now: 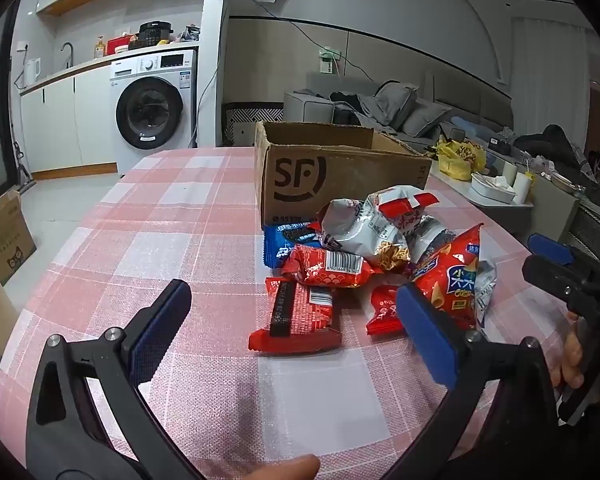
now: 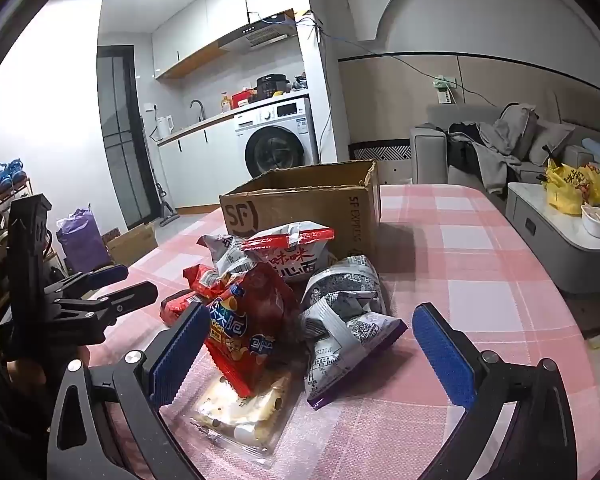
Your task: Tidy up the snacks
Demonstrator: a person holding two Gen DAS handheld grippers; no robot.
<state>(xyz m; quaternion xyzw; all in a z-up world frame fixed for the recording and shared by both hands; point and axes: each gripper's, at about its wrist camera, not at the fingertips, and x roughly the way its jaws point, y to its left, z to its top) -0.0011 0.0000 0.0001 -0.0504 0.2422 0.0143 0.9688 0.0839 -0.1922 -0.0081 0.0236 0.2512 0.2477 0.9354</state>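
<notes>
A heap of snack packets lies on the pink checked tablecloth in front of an open cardboard box. My left gripper hovers open just short of the heap, a flat red packet lying on the cloth between its blue pads with room on both sides. In the right wrist view the same heap lies before the box. My right gripper stands open over a red chips bag, a grey packet and a clear packet. Neither gripper touches anything.
The other gripper shows in each view: at the right edge, and at the left. The table's left half bears only cloth. A low white side table with a yellow bag stands right; a washing machine behind.
</notes>
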